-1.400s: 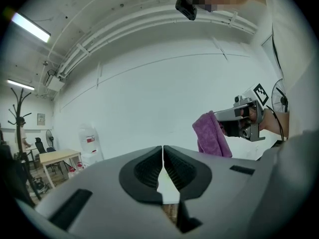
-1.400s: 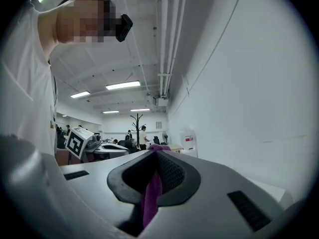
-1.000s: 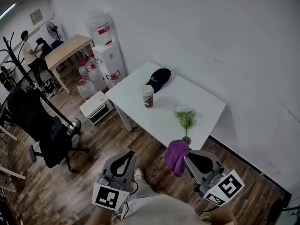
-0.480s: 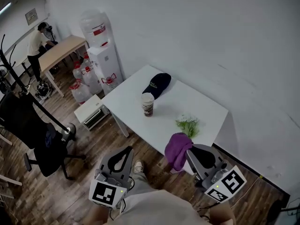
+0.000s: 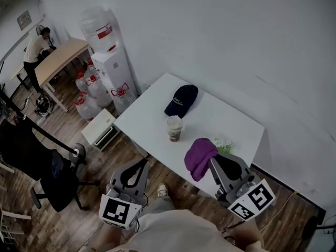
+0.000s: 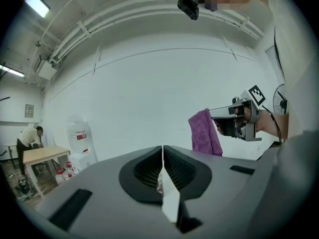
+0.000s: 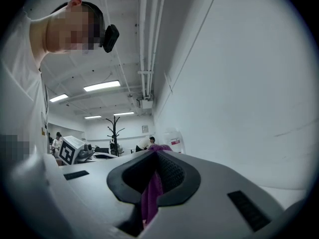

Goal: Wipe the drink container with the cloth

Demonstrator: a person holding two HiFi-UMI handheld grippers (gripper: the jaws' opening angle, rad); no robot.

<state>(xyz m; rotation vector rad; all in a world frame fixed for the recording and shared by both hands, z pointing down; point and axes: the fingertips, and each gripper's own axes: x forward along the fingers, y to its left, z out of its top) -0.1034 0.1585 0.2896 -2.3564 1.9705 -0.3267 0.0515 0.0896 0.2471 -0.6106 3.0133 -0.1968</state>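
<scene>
The drink container [image 5: 174, 128], a paper cup with a white lid, stands near the front middle of the white table [image 5: 233, 122]. My right gripper [image 5: 211, 160] is shut on the purple cloth [image 5: 199, 156], which hangs over the table's near edge, right of the cup. The cloth [image 7: 151, 193] shows pinched between the jaws in the right gripper view, and the cloth [image 6: 204, 133] also shows in the left gripper view. My left gripper [image 5: 143, 163] is shut and empty, held below the table's near edge, left of the cup.
A dark cap [image 5: 181, 100] lies behind the cup. A small plant [image 5: 226, 146] stands by the cloth. A water dispenser [image 5: 114, 67] with spare bottles [image 5: 88, 96], a low white box [image 5: 101, 128], an office chair [image 5: 50, 167] and a wooden desk [image 5: 55, 62] with a person [image 5: 35, 49] are to the left.
The table has come closer in the head view. The cloth and my right gripper now reach over its near edge, beside the cup. The left gripper stays shut.
</scene>
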